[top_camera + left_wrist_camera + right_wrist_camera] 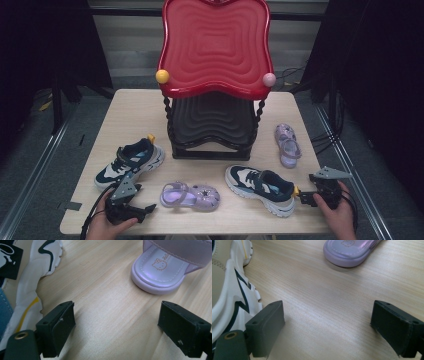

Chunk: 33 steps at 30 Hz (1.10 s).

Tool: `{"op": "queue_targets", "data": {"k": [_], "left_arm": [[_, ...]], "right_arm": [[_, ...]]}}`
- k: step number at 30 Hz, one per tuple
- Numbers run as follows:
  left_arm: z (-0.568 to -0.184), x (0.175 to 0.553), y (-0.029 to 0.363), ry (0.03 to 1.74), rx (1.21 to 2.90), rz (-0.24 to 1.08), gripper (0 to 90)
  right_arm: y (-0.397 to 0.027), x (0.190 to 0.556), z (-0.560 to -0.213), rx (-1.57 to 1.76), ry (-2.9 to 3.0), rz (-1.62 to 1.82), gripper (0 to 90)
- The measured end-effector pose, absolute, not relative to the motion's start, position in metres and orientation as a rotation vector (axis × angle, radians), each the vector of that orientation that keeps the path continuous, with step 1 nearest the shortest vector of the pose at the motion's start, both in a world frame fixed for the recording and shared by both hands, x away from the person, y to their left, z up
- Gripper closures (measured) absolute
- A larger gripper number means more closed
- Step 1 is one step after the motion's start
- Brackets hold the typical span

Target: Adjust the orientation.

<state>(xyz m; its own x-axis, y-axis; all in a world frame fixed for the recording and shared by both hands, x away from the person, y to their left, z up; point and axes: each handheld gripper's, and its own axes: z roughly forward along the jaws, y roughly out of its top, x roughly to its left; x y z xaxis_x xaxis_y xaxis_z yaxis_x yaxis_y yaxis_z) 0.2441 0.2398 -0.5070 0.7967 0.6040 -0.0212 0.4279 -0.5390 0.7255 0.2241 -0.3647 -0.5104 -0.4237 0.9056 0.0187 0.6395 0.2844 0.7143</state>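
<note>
Pale wood formed the bench [145,107], which carried four shoes: two sneakers [129,162] [261,188] and two purple sandals [190,196] [287,145], around one red rack [215,47]. Two hand-held grippers, left [145,207] and right [303,196], rested spread and empty at the near edge, each beside a sneaker.

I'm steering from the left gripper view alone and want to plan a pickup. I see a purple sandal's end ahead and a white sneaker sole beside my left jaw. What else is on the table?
Observer: A second navy-and-white sneaker lies near the right tool, and a second purple sandal sits farther back on the right.
Operator: Is the right tool holding anything?
Observer: No. The right gripper view shows its jaws wide apart over bare table.
Operator: Anywhere to put shoes?
Observer: A two-tier rack stands at the table's middle back, with a red top tray and a black lower tray, both empty.
</note>
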Motion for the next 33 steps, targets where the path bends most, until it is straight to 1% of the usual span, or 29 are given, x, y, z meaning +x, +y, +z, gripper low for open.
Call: {"op": "queue_targets", "data": {"k": [7, 10, 14, 16, 19, 20, 21, 24, 25, 27, 30, 33], "left_arm": [[-0.506, 0.243, 0.239, 0.774, 2.219, 0.308, 14.0], [-0.502, 0.242, 0.236, 0.814, 2.251, 0.302, 15.4], [-0.496, 0.239, 0.231, 0.807, 2.294, 0.271, 20.6], [-0.486, 0.237, 0.229, 0.778, 2.294, 0.252, 21.1], [-0.476, 0.236, 0.226, 0.746, 2.321, 0.272, 21.9], [-0.472, 0.235, 0.225, 0.732, 2.323, 0.261, 22.6], [-0.464, 0.234, 0.221, 0.699, 2.341, 0.26, 24.7], [-0.455, 0.234, 0.216, 0.655, 2.357, 0.231, 26.0], [-0.447, 0.234, 0.211, 0.63, 2.374, 0.23, 28.7], [-0.442, 0.235, 0.208, 0.616, 2.381, 0.218, 31.1], [-0.425, 0.242, 0.198, 0.576, 2.417, 0.204, 33.2], [-0.418, 0.249, 0.188, 0.524, 2.445, 0.207, 35.9]], "right_arm": [[-0.365, 0.225, -0.51, 1.387, 2.172, 0.93, 10.9], [-0.364, 0.226, -0.51, 1.392, 2.172, 0.928, 10.8], [-0.363, 0.228, -0.51, 1.386, 2.174, 0.931, 10.9], [-0.363, 0.228, -0.511, 1.384, 2.174, 0.931, 10.9], [-0.363, 0.228, -0.511, 1.383, 2.174, 0.931, 10.8], [-0.363, 0.228, -0.511, 1.383, 2.174, 0.931, 10.9], [-0.363, 0.228, -0.51, 1.386, 2.174, 0.932, 10.9], [-0.363, 0.228, -0.511, 1.384, 2.174, 0.931, 10.8], [-0.363, 0.228, -0.511, 1.384, 2.174, 0.931, 10.9], [-0.363, 0.228, -0.511, 1.384, 2.174, 0.931, 10.9], [-0.363, 0.228, -0.511, 1.383, 2.174, 0.931, 10.9], [-0.363, 0.228, -0.511, 1.383, 2.175, 0.931, 10.9]]}}
